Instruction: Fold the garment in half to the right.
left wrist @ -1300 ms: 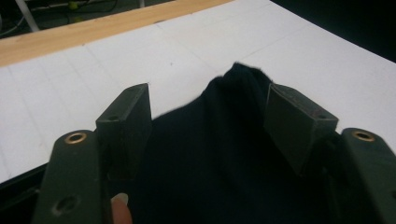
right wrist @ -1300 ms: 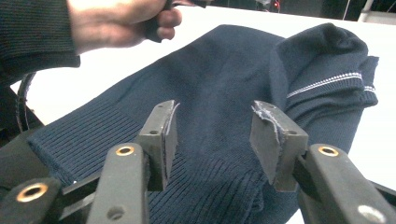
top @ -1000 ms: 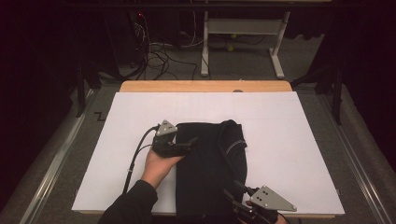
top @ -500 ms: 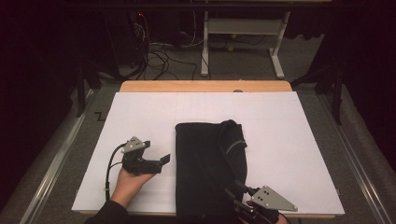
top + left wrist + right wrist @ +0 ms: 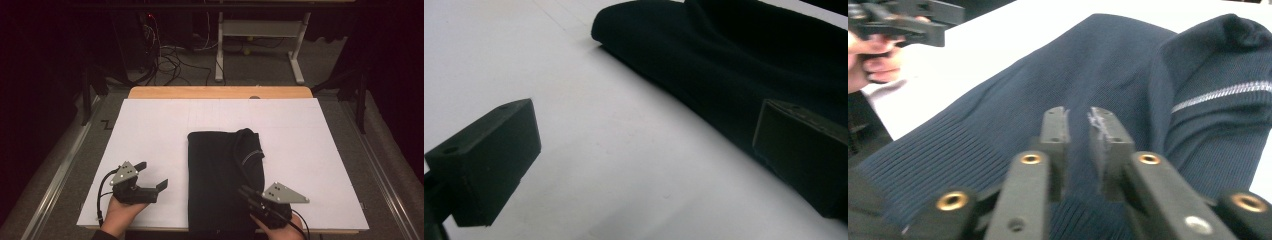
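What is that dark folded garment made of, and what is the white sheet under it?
The garment looks like knitted fabric, probably wool or cotton: fine ribs run along its hem, with a pale stitched stripe near the collar. The white sheet looks like matte paper or thin board, smooth and flat; which one is hard to tell.

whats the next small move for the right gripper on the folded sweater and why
Probably lift the near hem a little and carry it toward the collar. The right gripper has just been closing, its jaws pinching a ridge of the dark sweater near the ribbed hem, while the left gripper stands open on the white table cover, off the cloth.
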